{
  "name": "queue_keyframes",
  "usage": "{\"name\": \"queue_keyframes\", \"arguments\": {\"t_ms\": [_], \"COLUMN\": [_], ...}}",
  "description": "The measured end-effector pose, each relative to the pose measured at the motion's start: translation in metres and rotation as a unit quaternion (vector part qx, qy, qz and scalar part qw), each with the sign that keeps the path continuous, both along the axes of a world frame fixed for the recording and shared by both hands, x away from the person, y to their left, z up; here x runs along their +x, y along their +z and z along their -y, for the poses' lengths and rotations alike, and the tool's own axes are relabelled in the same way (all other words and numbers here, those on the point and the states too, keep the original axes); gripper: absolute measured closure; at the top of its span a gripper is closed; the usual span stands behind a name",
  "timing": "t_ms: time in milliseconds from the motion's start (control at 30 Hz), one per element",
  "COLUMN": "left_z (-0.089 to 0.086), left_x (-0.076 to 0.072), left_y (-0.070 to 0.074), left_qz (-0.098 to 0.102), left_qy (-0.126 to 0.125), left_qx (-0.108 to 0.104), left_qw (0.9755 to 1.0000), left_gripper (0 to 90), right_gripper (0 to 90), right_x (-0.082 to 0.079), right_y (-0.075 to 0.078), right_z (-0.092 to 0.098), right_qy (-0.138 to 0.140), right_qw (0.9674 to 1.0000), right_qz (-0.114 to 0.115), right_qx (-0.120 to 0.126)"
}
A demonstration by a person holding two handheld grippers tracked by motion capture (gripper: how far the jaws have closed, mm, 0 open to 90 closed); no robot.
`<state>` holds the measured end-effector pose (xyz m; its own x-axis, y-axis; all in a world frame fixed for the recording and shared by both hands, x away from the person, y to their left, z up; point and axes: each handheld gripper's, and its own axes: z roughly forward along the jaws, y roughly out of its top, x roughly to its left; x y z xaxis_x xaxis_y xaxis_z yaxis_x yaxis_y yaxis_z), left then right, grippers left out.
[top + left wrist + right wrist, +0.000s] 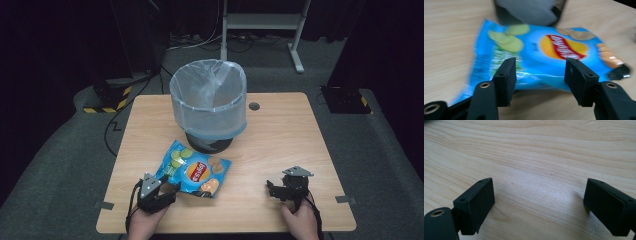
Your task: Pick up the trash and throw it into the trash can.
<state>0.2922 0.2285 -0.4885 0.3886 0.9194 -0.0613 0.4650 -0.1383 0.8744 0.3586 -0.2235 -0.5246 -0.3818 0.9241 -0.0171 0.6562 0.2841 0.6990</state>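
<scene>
While our right hand-held gripper [289, 188] rests open on the bare tabletop [280, 145], our left hand-held gripper [162, 189] stands open at the near edge of the chip bag [192, 174], which lies flat before the lined bin [209, 102].

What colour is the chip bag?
The chip bag is bright blue; the left gripper view shows it best.

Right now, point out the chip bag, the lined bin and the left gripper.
chip bag [192, 172]: high view, middle of its printed front.
lined bin [210, 117]: high view, bag-covered front wall.
left gripper [540, 75]: left gripper view, gap midway between its fingertips.
</scene>
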Motion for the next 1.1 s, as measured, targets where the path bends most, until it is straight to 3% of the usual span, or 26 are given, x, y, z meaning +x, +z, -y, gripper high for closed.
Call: {"name": "queue_keyframes", "arguments": {"t_ms": [33,67,100,200,233,267,300,400,567,633,767,933,1100], "left_z": [-0.007,-0.007,-0.012,-0.02,-0.019,-0.016,-0.016,-0.01,-0.002,0.001,0.003,0.003,0.004], "left_x": [0.004,0.004,0.008,0.021,0.027,0.035,0.035,0.045,0.051,0.05,0.047,0.04,0.036], "left_y": [0.0,0.0,0.0,-0.002,-0.004,-0.009,-0.009,-0.02,-0.033,-0.035,-0.035,-0.036,-0.036], "left_qz": [0.006,0.006,0.009,0.0,-0.013,-0.035,-0.035,-0.075,-0.121,-0.119,-0.11,-0.097,-0.093], "left_qy": [0.022,0.022,0.038,0.06,0.06,0.054,0.054,0.051,0.039,0.036,0.037,0.038,0.034], "left_qx": [0.001,0.001,0.0,-0.005,-0.006,0.008,0.008,0.038,0.063,0.075,0.073,0.068,0.066], "left_qw": [0.9997,0.9997,0.9992,0.9982,0.9981,0.9979,0.9979,0.9952,0.9899,0.9894,0.9906,0.9922,0.9929], "left_gripper": [40.0,38.2,38.2,32.0,29.9,26.7,26.3,25.8,26.2,26.8,32.8,53.4,68.6], "right_gripper": [9.6,9.6,9.5,9.9,9.9,9.9,9.9,10.0,10.0,10.0,10.0,10.1,10.1], "right_x": [0.0,0.0,0.0,0.0,0.0,0.0,0.0,0.0,0.0,-0.001,-0.001,-0.001,-0.001], "right_y": [0.0,0.0,0.0,0.0,0.0,0.0,0.0,0.0,0.0,0.0,0.0,0.0,0.0], "right_z": [0.0,0.0,0.0,0.0,0.0,0.0,0.0,-0.001,-0.001,-0.001,-0.001,-0.001,-0.001], "right_qy": [0.0,0.0,0.001,0.0,0.0,0.0,0.0,-0.001,-0.001,-0.001,-0.001,0.0,0.0], "right_qw": [1.0,1.0,1.0,1.0,1.0,1.0,1.0,1.0,1.0,1.0,1.0,1.0,1.0], "right_qz": [0.0,0.0,0.0,0.001,0.001,0.001,0.001,0.001,0.001,0.001,0.001,0.001,0.001], "right_qx": [0.0,0.0,0.0,-0.001,-0.001,-0.001,-0.001,-0.001,-0.001,-0.001,-0.001,-0.001,-0.001]}}
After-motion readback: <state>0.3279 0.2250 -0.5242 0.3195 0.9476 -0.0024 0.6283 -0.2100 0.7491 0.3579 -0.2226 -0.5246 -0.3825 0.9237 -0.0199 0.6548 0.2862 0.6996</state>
